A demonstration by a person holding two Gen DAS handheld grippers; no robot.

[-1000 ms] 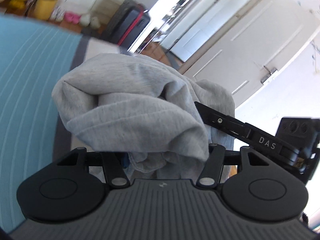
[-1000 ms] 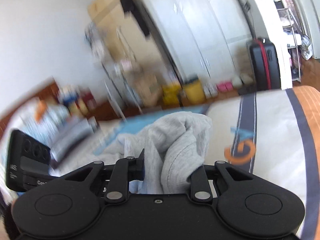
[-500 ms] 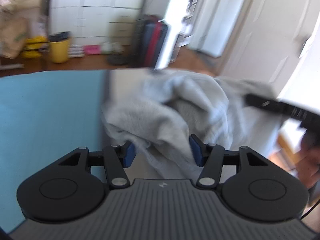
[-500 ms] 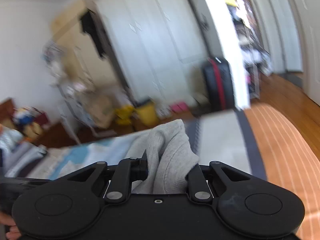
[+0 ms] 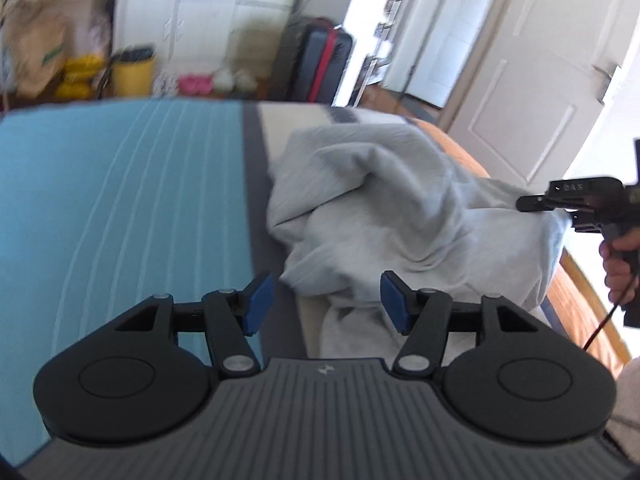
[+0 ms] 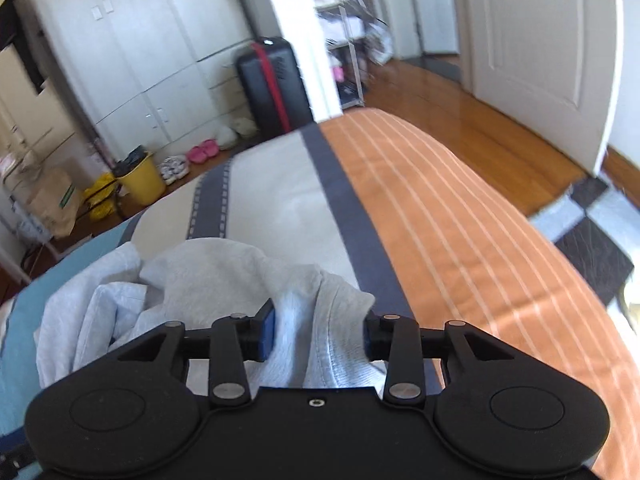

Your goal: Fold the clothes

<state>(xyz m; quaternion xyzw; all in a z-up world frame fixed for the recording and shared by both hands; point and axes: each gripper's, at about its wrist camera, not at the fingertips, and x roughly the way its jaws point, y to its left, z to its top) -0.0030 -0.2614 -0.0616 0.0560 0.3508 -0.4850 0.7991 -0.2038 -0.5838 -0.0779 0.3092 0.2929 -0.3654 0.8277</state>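
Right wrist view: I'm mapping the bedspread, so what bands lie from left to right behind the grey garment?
Blue band → cream band → dark stripe → orange striped band.

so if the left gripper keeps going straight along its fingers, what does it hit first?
Most likely the grey garment bunched on the bed. The left gripper is opening, cloth already lies between its pads, apparently untouched. Depth is hard to judge.

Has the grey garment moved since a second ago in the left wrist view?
Yes. The grey garment has dropped from bunched up at the camera onto the striped bedspread.
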